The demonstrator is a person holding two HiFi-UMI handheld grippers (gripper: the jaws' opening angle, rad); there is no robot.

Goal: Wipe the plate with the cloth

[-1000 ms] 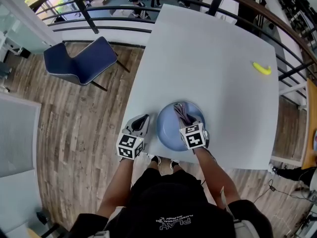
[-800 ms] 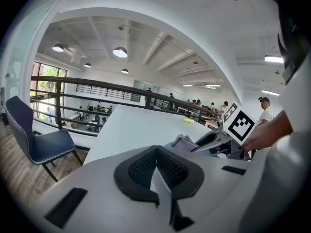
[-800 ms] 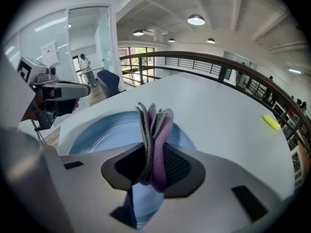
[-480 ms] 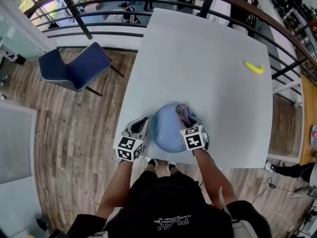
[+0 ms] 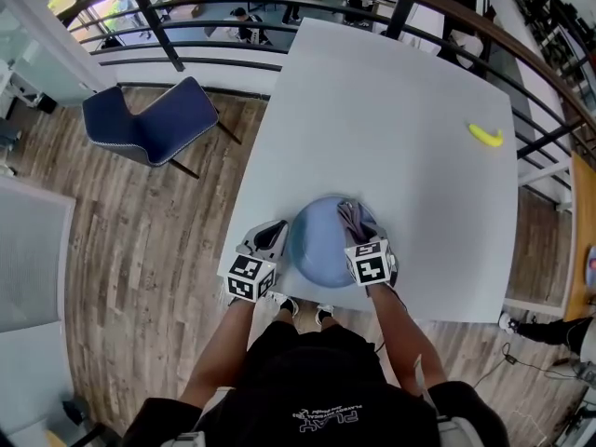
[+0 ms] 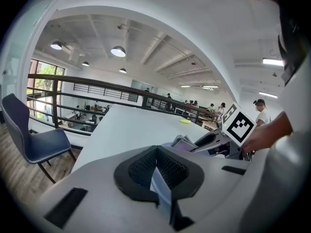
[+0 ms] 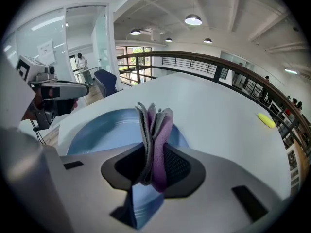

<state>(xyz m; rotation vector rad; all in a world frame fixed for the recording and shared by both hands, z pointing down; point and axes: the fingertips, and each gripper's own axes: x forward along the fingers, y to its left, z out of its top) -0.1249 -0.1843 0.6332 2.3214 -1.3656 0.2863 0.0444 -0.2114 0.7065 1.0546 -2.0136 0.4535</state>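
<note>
Blue is the plate [image 5: 317, 250], and it sits on the white worktop [image 5: 391, 110] close to the near edge, right in front of me. My left tool [image 5: 277, 237] is at the plate's left rim. In the left gripper view its jaws are pressed together on a thin, pale blue edge, which looks like the rim of the plate.

My right tool [image 5: 357, 234] is over the right part of the plate. It pinches a folded cloth [image 5: 352, 218] that is grey and purple. In the right gripper view the cloth stands up between the jaws in a few folds, and the plate lies below it and off to the left. I cannot tell if the cloth is touching the plate.

A small yellow thing [image 5: 485, 136] lies near the right edge of the worktop, well apart from the plate. A dark blue chair [image 5: 149, 124] stands on the wooden floor [image 5: 140, 250] off the left edge. A dark railing [image 5: 214, 12] runs past the far edge.
</note>
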